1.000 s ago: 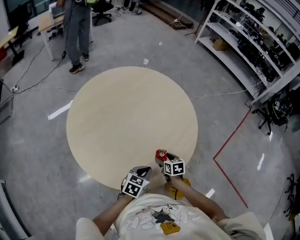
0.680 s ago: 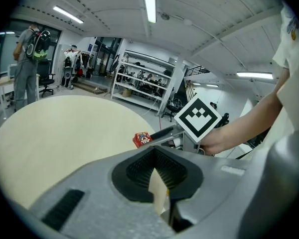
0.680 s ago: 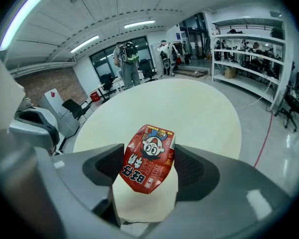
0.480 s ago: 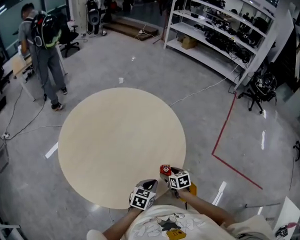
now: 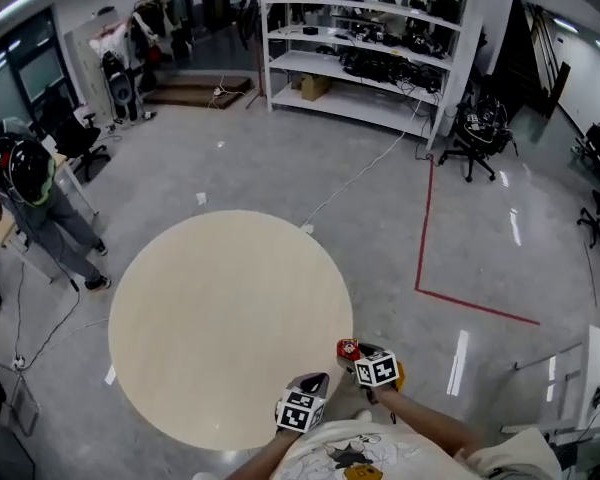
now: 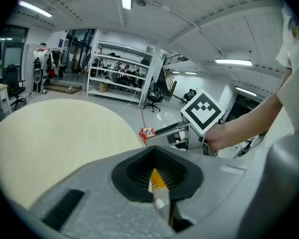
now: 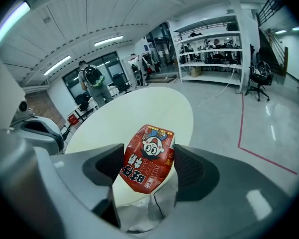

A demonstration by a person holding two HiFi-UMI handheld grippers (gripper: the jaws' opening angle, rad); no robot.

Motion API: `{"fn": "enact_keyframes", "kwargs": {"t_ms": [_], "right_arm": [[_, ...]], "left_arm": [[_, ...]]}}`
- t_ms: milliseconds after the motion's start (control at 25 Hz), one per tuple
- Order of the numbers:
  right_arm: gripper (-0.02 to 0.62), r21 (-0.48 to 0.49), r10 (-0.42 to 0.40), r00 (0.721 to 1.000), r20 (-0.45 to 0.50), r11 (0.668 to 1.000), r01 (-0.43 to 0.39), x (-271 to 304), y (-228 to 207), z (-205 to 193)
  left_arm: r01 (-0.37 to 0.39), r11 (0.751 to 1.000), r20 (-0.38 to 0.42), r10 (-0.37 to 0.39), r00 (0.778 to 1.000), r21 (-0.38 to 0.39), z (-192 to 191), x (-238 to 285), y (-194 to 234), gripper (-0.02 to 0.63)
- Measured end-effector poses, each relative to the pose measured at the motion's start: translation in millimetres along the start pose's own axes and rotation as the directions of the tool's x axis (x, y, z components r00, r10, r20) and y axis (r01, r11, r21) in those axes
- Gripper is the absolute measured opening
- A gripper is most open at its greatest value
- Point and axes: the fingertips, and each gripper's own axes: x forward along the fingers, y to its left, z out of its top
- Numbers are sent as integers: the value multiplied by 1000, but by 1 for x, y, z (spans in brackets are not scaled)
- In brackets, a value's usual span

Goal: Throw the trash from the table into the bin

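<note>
Jaws of the right gripper (image 7: pixel 149 169) are squeezing a red snack pack (image 7: pixel 147 156) from both sides and holding it up in the air, right by the near edge of the round tabletop (image 7: pixel 139 108). Jaws of the left gripper (image 6: pixel 157 182) are pressing together on a small yellow scrap (image 6: pixel 156 178). Both grippers are hanging side by side, close to the person's shirt (image 5: pixel 350 453). Far off, another person (image 5: pixel 40 208) with a backpack is standing on the grey floor (image 5: pixel 460 238), and white shelves (image 5: pixel 370 48) are lining the back.
</note>
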Motion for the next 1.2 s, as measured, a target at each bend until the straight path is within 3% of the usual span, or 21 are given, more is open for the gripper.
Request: {"fn": "enact_keyframes", "kwargs": {"t_ms": [280,640,1200], "right_arm": [[324,122,-87,996,35,989,83,-48,-53,-18],[324,273,-211,975,74,944,184,-92,-118,-51],[324,407,-286,955,77,884,231,-141,-178,-104]], "left_arm": [[83,994,-58,-78,995,75,18,27,-41,6],[199,965,-145,-175,974,173,18,72,-88,6],[269,932,-214,-219,952,244,29,118,-145,6]]}}
